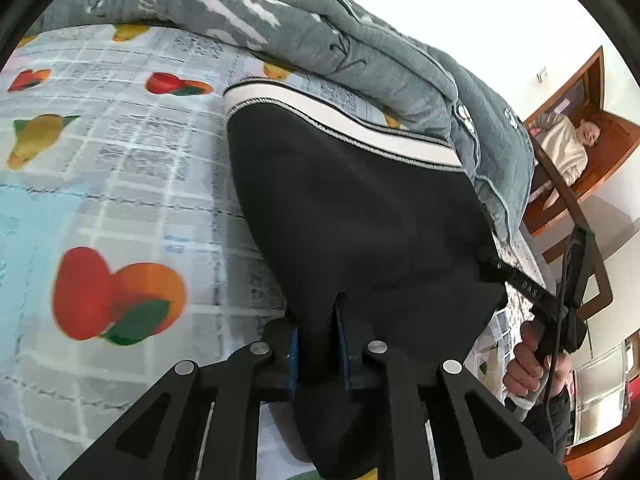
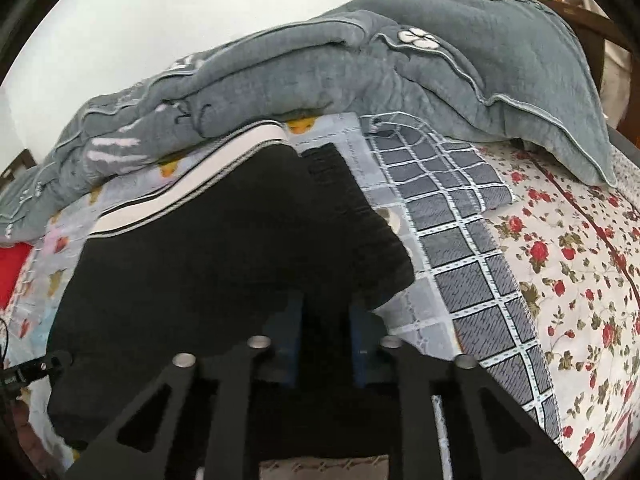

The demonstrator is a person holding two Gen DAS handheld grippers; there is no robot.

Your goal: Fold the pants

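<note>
Black pants (image 1: pixel 352 216) with a white, dark-edged side stripe (image 1: pixel 340 120) lie spread on the bed, their near edge lifted off it.

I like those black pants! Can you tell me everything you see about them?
The black pants look soft and knitted, with a white stripe edged in thin dark lines along one side and a ribbed black band at one end. They lie on the fruit-print bedsheet, near the grey quilt. The left gripper and right gripper each pinch an edge.
</note>
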